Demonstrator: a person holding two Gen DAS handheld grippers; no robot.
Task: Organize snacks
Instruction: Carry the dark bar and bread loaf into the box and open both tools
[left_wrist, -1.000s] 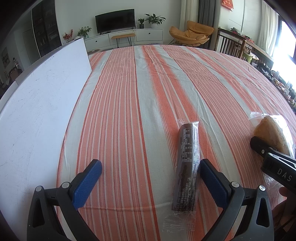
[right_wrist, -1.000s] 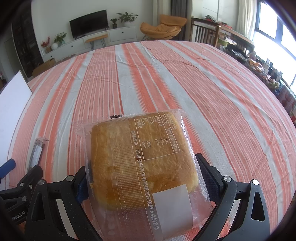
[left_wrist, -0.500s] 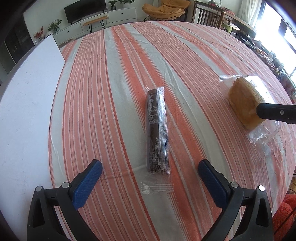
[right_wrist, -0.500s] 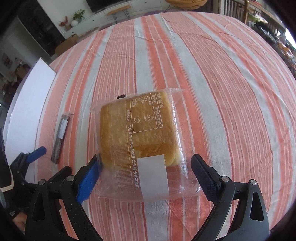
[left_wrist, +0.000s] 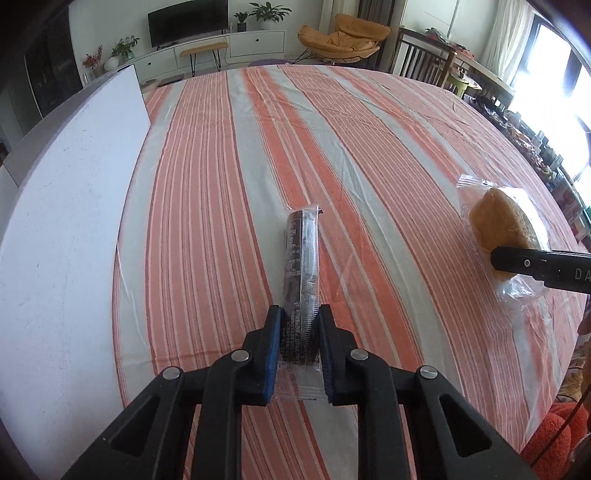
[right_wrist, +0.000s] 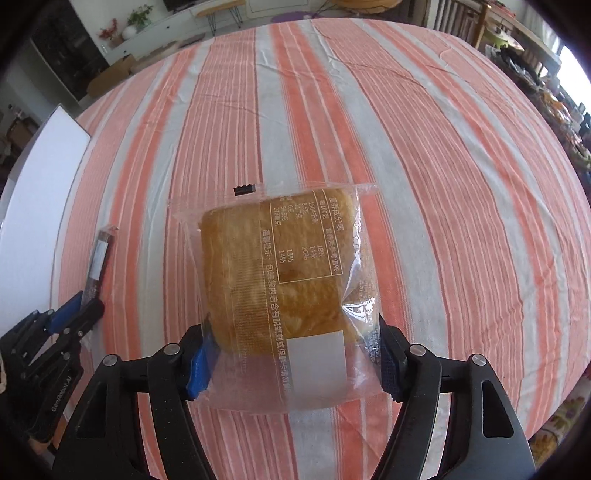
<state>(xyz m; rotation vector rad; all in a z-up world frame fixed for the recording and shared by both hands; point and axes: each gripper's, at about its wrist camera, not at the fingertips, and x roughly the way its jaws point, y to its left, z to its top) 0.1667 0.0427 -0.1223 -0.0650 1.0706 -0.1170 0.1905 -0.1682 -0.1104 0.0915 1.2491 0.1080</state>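
A long dark snack bar in clear wrap lies on the striped tablecloth. My left gripper is shut on its near end. The bar also shows in the right wrist view, with the left gripper at its near end. A bread loaf in a clear printed bag sits between the pads of my right gripper, which is shut on the bag's near part. The bread also shows in the left wrist view, behind the right gripper's finger.
A white board lies along the left side of the table; it also shows in the right wrist view. Chairs and a cluttered side table stand beyond the far right edge. The table's near edge is just under both grippers.
My left gripper has closed on the near end of the snack bar. My right gripper has closed on the bread bag.
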